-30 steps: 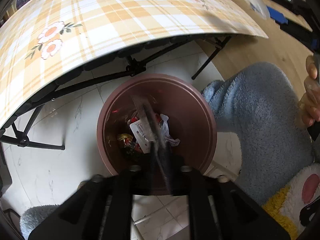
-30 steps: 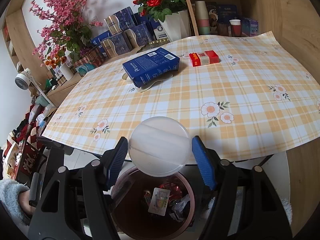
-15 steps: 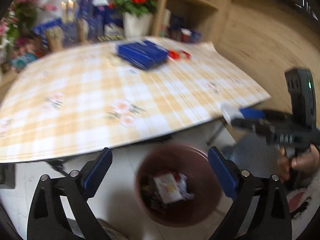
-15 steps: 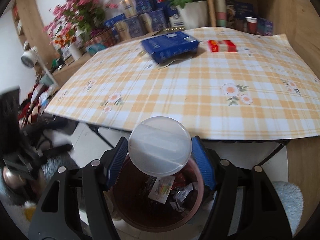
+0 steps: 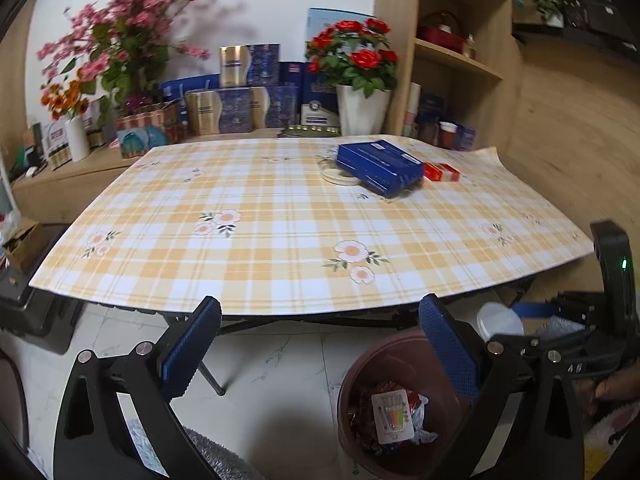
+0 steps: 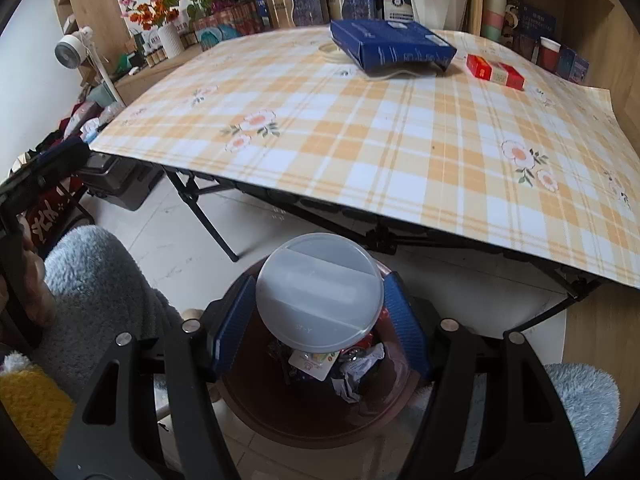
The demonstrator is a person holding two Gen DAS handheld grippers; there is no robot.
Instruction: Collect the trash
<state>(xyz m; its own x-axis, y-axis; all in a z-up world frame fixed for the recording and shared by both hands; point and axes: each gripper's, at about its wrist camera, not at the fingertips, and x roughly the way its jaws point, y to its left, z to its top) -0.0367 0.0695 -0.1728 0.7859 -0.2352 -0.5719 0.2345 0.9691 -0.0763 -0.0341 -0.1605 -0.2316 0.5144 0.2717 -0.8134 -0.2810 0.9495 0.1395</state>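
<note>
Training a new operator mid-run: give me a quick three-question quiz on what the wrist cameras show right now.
1. True or false: the right gripper holds a round translucent lid.
2. What sits below that lid? A) brown bin B) blue box C) red pack
3. Fill in: the left gripper is ____ and holds nothing.

Key: 1 true; 2 A; 3 open.

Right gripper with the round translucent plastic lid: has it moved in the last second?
Yes. The right gripper, shut on the round translucent plastic lid, has come down past the plaid table edge toward the brown trash bin.
</note>
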